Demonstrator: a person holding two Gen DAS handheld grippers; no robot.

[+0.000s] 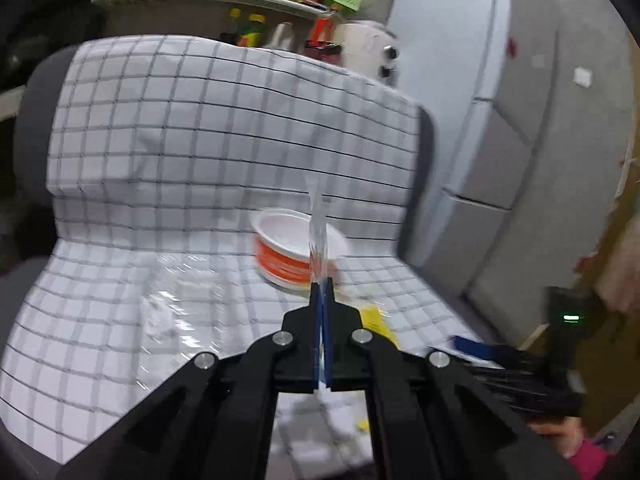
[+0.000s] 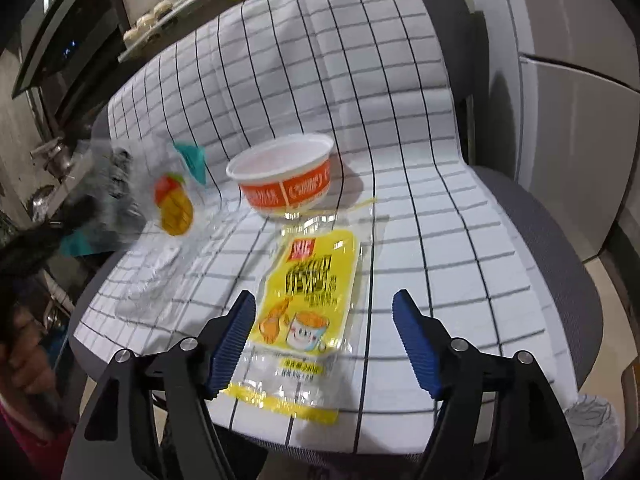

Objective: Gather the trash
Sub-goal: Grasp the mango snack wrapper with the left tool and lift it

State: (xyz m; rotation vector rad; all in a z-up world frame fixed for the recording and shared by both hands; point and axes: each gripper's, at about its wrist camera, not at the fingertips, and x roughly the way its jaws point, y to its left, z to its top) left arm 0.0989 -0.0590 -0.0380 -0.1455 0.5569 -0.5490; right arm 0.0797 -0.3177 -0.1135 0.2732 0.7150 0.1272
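Checked cloth (image 2: 400,160); glossy yellow wrapper (image 2: 308,280)

Glossy clear plastic wrapper (image 2: 304,308); checked cover (image 2: 400,140), seemingly matt cloth.

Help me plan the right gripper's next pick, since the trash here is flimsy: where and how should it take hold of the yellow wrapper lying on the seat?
Probably by its near clear edge. The yellow wrapper lies flat on the checked cloth, lengthwise between the open right gripper fingers. Come low from the seat's front and pinch that short edge; the orange bowl stands beyond the far end.
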